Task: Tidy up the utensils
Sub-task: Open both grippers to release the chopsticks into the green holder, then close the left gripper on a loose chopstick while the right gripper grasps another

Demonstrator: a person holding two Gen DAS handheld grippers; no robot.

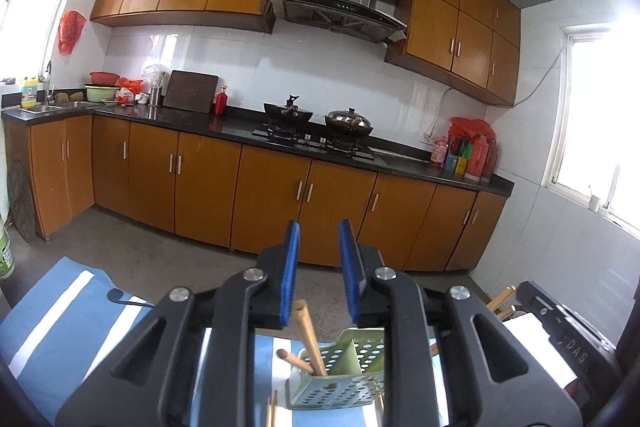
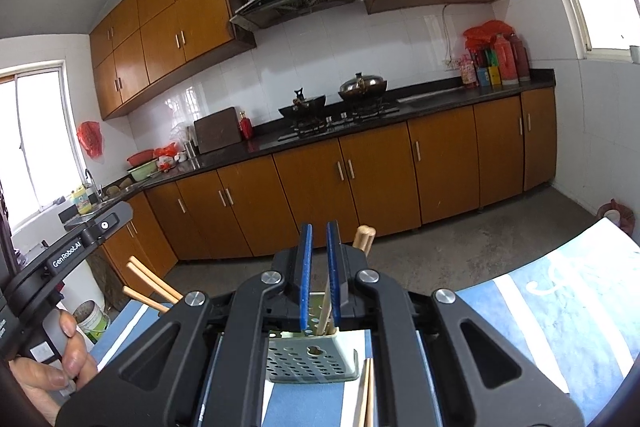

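A green perforated utensil holder (image 1: 340, 375) stands on a blue and white striped cloth (image 1: 60, 327), with wooden chopsticks (image 1: 308, 339) leaning in it. My left gripper (image 1: 319, 259) is open and empty, above and behind the holder. In the right wrist view the holder (image 2: 312, 359) sits below my right gripper (image 2: 319, 267), whose blue pads are narrowly apart with a wooden chopstick (image 2: 326, 311) between them; the stick's lower end is in the holder. More chopsticks (image 2: 366, 395) lie on the cloth beside the holder.
The other gripper's body (image 2: 60, 259) and the hand holding it (image 2: 60, 363) are at the left with several chopsticks (image 2: 152, 287) near it. Kitchen cabinets (image 1: 280, 187), a stove with pans (image 1: 320, 127) and concrete floor (image 2: 480, 251) lie beyond the table.
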